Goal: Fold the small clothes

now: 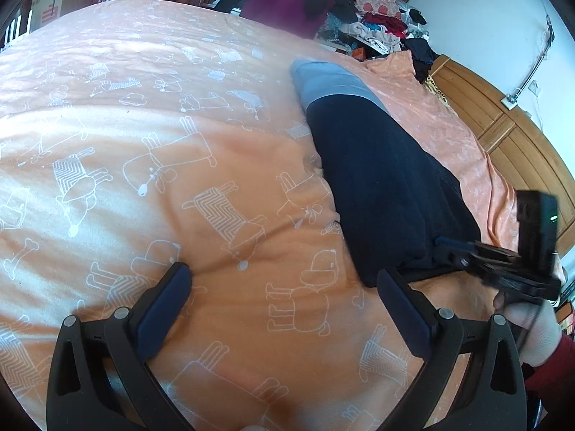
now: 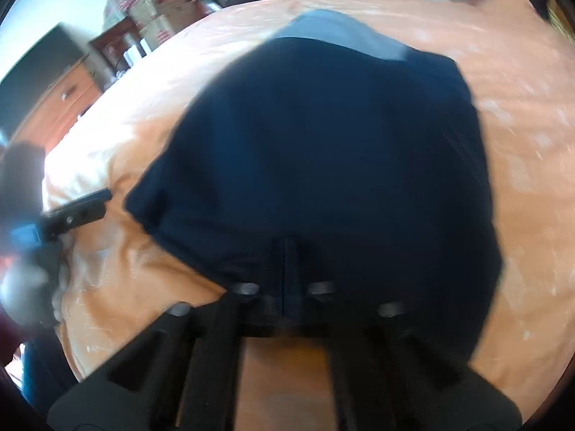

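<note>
Pinching navy garment (image 2: 323, 151) edge: right tool (image 2: 287, 251) (left tool (image 1: 284, 287) spread, empty).

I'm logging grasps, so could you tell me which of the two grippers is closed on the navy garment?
The right gripper: its fingers pinch the near edge of the navy garment, while the left gripper hovers open over the orange bedspread.

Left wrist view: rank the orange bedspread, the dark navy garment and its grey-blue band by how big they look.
1. orange bedspread
2. dark navy garment
3. grey-blue band, though it lies farthest from the camera, which shrinks it.
</note>
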`<state>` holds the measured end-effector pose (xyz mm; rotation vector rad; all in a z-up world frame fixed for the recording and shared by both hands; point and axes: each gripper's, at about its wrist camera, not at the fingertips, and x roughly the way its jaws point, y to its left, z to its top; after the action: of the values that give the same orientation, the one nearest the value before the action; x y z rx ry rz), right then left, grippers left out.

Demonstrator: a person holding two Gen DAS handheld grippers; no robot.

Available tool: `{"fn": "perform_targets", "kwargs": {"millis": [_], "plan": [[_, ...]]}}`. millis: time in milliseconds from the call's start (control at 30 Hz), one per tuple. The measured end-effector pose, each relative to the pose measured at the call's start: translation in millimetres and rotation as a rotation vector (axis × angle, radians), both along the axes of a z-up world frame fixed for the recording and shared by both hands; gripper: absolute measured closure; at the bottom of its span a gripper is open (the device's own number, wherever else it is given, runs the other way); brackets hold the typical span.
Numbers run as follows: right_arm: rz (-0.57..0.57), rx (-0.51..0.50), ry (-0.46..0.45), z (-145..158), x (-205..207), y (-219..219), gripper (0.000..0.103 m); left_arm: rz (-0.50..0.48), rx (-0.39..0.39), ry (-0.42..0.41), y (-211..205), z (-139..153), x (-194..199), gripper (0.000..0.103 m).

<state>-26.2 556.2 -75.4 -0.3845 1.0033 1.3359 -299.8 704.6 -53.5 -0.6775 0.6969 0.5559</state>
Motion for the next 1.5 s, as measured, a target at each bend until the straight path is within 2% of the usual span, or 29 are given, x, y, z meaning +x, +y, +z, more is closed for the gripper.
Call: {"fn": "perform_targets", "kwargs": {"millis": [33,67,100,167,233,267,300,367,467,567,600,933,1167,1233,1333,1400,1467,1500], "plan": [[-0.001,0.003,0.010,2,2,-2,0.103,0.001,-0.003,-0.002,0,0,0,0.000],[0.006,0.009,-0.005,8,0,-5,0.098,0.001,-0.005,-0.002,0,1,-1,0.000],[0.029,0.021,-0.033,18,-8,-9,0.071,0.001,-0.006,0.005,0,1,0,0.000],[0.049,0.035,-0.064,34,-22,-21,0.031,-0.004,0.007,0.046,-1,3,6,0.000],[0.020,-0.003,-0.195,48,-46,-40,0.026,-0.028,0.076,0.140,-13,11,19,0.000],[0.008,-0.019,-0.224,48,-52,-44,0.019,-0.060,0.135,0.198,-28,16,29,0.000],[-0.017,-0.038,-0.258,49,-60,-57,0.012,-0.078,0.162,0.228,-37,18,35,0.000],[-0.073,-0.059,-0.296,46,-66,-77,0.007,-0.119,0.179,0.292,-58,15,50,0.000],[-0.183,-0.095,-0.258,31,-65,-91,0.004,-0.097,0.160,0.374,-75,1,62,0.000],[-0.250,-0.202,-0.186,-5,-55,-97,0.001,-0.060,0.174,0.387,-77,-7,63,0.000],[-0.251,-0.203,-0.178,-9,-53,-99,0.000,-0.058,0.175,0.386,-78,-8,63,0.000],[-0.271,-0.207,-0.198,-11,-48,-83,0.000,-0.056,0.180,0.394,-80,-10,65,0.000],[-0.337,-0.243,-0.182,-16,-41,-69,0.000,-0.040,0.168,0.383,-73,-12,69,0.000],[-0.333,-0.251,-0.186,-13,-40,-67,0.000,-0.044,0.163,0.387,-71,-11,69,0.000],[-0.315,-0.205,-0.238,10,-46,-67,0.004,-0.054,0.158,0.375,-68,-4,71,0.000],[-0.315,-0.148,-0.270,38,-51,-70,0.003,-0.037,0.169,0.353,-69,11,68,0.000],[-0.323,-0.077,-0.293,70,-55,-72,0.003,-0.010,0.243,0.324,-75,37,66,0.000],[-0.327,-0.037,-0.306,89,-57,-72,0.003,0.000,0.305,0.298,-81,57,65,0.000]]}}
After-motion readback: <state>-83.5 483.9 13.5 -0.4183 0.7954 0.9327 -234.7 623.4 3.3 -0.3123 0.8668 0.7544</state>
